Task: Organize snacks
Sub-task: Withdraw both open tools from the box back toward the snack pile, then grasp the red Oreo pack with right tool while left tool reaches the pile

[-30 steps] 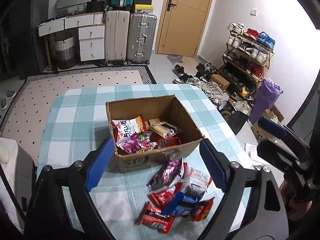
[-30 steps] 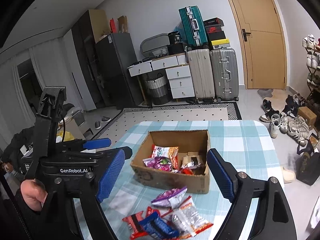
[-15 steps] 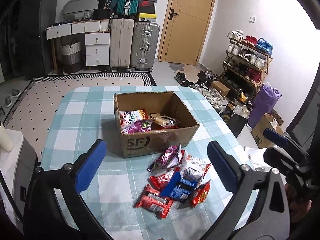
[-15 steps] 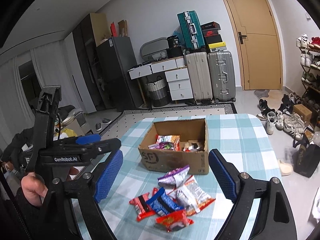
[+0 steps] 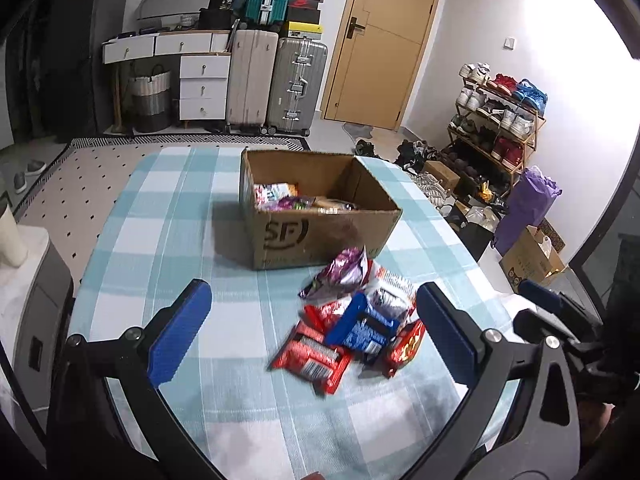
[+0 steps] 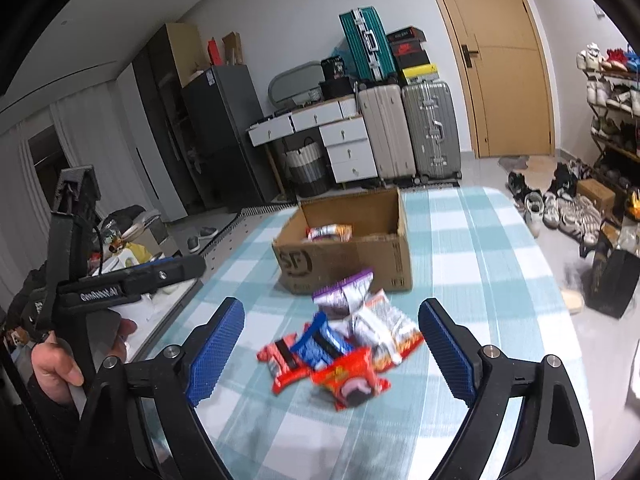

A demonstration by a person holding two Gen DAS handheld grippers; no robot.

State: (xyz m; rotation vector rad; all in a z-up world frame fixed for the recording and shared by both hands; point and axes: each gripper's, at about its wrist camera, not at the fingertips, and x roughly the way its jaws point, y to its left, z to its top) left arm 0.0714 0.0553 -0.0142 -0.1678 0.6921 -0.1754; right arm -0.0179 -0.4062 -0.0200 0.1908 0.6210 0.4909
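A brown cardboard box with several snack packs inside stands on the checked tablecloth; it also shows in the right wrist view. A loose pile of snack packs lies in front of it: a purple pack, a blue pack, red packs. The pile also shows in the right wrist view. My left gripper is open and empty, held above the table near the pile. My right gripper is open and empty, just short of the pile.
The round table edge falls off right and left. A grey cabinet stands at the table's left. Suitcases, drawers, a door and a shoe rack line the room behind.
Both grippers have pulled back from the box and dropped lower toward the table; the box now looks farther away and the snack pile sits between the fingers. Both stay open.
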